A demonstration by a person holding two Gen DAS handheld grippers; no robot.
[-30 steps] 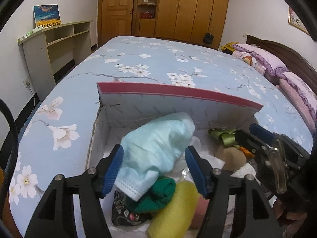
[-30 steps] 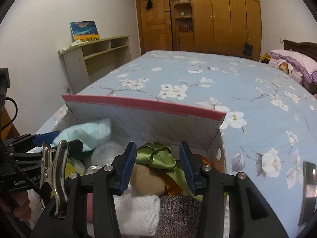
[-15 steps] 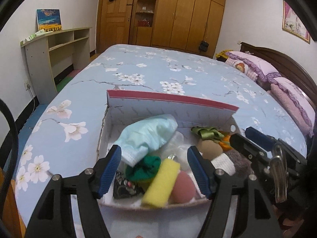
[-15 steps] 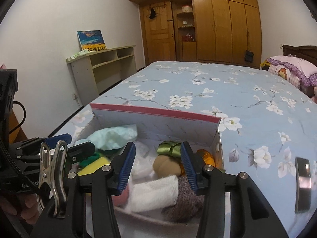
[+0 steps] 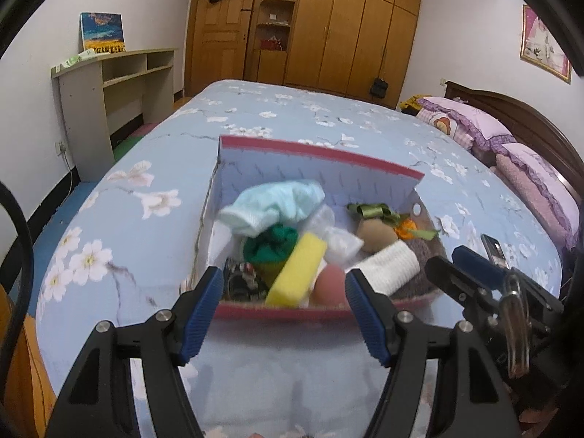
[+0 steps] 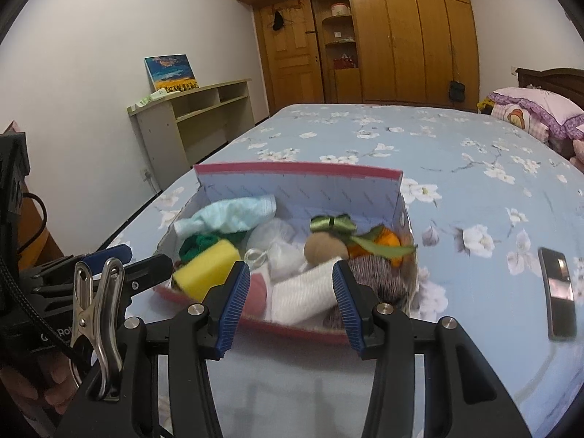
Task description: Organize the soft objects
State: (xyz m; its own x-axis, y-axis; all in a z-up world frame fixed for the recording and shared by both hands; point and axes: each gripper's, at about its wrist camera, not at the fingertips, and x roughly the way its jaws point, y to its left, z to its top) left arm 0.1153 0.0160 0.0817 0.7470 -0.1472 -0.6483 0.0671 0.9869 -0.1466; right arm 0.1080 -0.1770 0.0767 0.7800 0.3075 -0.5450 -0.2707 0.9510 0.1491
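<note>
A red-rimmed cardboard box [image 5: 321, 153] [image 6: 299, 168] stands on the bed, full of soft things: a light blue cloth [image 5: 277, 202] [image 6: 233, 213], a green cloth [image 5: 270, 246], a yellow sponge [image 5: 297, 268] [image 6: 208, 268], a pink ball [image 5: 328, 283], a white rolled towel [image 5: 392, 264] [image 6: 306, 290], a tan plush with a green bow [image 5: 376, 228] [image 6: 325, 244] and a grey knit piece [image 6: 379, 273]. My left gripper [image 5: 284, 314] is open and empty in front of the box. My right gripper [image 6: 292, 299] is open and empty, just before the box's near rim.
The bed has a blue floral sheet [image 6: 456, 168]. A black phone [image 6: 556, 294] [image 5: 492, 250] lies on it right of the box. Pink pillows [image 5: 474, 124] lie at the headboard. A shelf unit [image 6: 193, 116] stands by the left wall, wardrobes [image 6: 394, 33] behind.
Both grippers have pulled back from the box, which now sits farther away with its near rim in view. The light blue cloth now lies in the box, free of my left gripper's jaws.
</note>
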